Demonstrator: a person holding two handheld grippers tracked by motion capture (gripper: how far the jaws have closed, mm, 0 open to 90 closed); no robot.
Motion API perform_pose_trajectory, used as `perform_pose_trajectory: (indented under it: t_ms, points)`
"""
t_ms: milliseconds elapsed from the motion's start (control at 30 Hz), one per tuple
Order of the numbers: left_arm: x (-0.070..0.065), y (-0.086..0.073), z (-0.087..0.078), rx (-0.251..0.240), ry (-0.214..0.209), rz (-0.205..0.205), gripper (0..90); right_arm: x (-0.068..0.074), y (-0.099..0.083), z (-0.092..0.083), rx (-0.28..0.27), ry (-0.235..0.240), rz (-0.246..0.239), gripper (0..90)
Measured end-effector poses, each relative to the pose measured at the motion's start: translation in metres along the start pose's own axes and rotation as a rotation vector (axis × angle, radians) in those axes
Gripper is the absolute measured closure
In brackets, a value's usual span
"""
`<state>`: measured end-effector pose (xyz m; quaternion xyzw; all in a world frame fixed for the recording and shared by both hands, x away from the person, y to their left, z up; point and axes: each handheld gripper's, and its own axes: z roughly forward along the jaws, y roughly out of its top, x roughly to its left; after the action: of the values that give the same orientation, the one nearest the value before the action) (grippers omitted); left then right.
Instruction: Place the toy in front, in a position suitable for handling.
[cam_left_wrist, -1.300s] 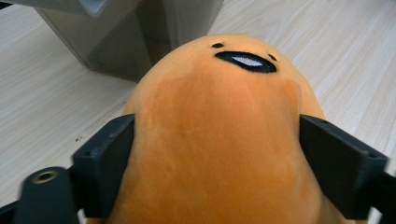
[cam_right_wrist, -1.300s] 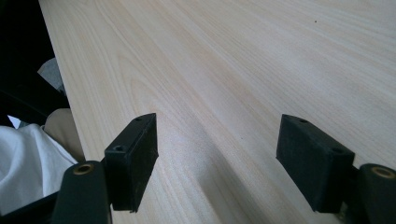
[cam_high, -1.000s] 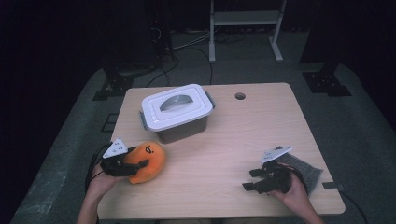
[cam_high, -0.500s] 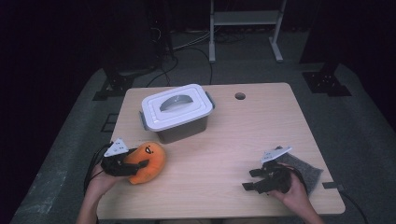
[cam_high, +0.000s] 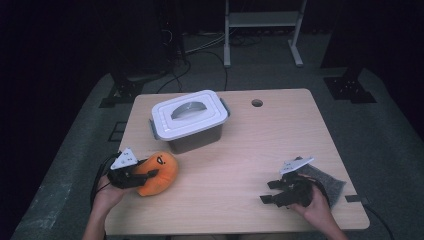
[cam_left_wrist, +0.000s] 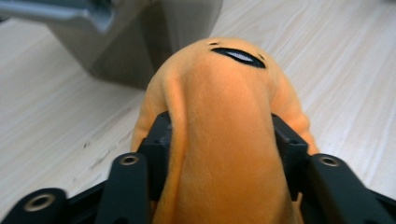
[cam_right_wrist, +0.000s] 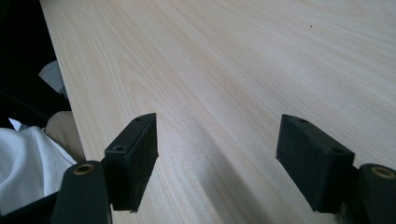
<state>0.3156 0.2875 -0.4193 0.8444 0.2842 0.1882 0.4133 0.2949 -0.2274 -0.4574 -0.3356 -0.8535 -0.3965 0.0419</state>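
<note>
An orange plush toy (cam_high: 165, 167) with a stitched face lies on the wooden table (cam_high: 240, 150) near its front left. My left gripper (cam_high: 149, 175) reaches it from the left; its jaws have just been closing with the toy between them. In the left gripper view the black pads (cam_left_wrist: 156, 140) press into both sides of the plush toy (cam_left_wrist: 224, 107). My right gripper (cam_high: 267, 192) rests at the front right, held by a hand. Its jaws stand wide apart over bare wood (cam_right_wrist: 217, 154), and it is open with nothing between them.
A grey box with a white handled lid (cam_high: 190, 120) stands just behind the toy, close to the left gripper. A dark grey mat (cam_high: 332, 181) lies under the right hand. A round hole (cam_high: 257, 103) sits at the table's back. White clothing (cam_right_wrist: 23, 158) shows past the front edge.
</note>
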Motion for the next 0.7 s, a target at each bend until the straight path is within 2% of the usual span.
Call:
perform_pose_trajectory:
  t_ms: [100, 167, 233, 267, 300, 400, 533, 600, 633, 700]
  points:
    - [0.000, 0.002, -0.004, -0.023, -0.012, -0.012, 53.5, -0.001, 0.000, -0.004, -0.024, 0.002, 0.007, 28.1]
    - [0.001, 0.004, -0.010, -0.076, -0.041, -0.036, 53.6, -0.002, 0.000, -0.005, -0.032, 0.003, 0.013, 28.1]
    - [-0.001, 0.010, -0.017, -0.119, -0.053, -0.042, 53.4, -0.003, -0.001, -0.008, -0.039, -0.003, 0.016, 28.2]
    - [-0.004, 0.017, -0.021, -0.134, -0.068, -0.027, 52.9, -0.004, -0.001, -0.010, -0.045, -0.006, 0.024, 28.1]
    - [-0.004, 0.017, -0.021, -0.134, -0.068, -0.027, 52.5, -0.004, -0.001, -0.010, -0.045, -0.006, 0.024, 28.1]
    - [-0.011, 0.026, -0.023, -0.152, -0.103, -0.006, 51.6, -0.006, -0.002, -0.012, -0.054, -0.008, 0.028, 28.2]
    - [-0.021, 0.039, -0.021, -0.168, -0.144, 0.013, 51.0, -0.007, -0.002, -0.014, -0.062, -0.009, 0.032, 28.1]
    - [-0.023, 0.042, -0.021, -0.174, -0.151, 0.016, 50.8, -0.008, -0.002, -0.015, -0.066, -0.009, 0.035, 28.1]
    - [-0.027, 0.050, -0.020, -0.183, -0.171, 0.035, 50.6, -0.009, -0.002, -0.016, -0.067, -0.012, 0.037, 28.2]
    - [-0.030, 0.054, -0.018, -0.188, -0.180, 0.044, 50.5, -0.010, -0.002, -0.017, -0.070, -0.015, 0.041, 28.1]
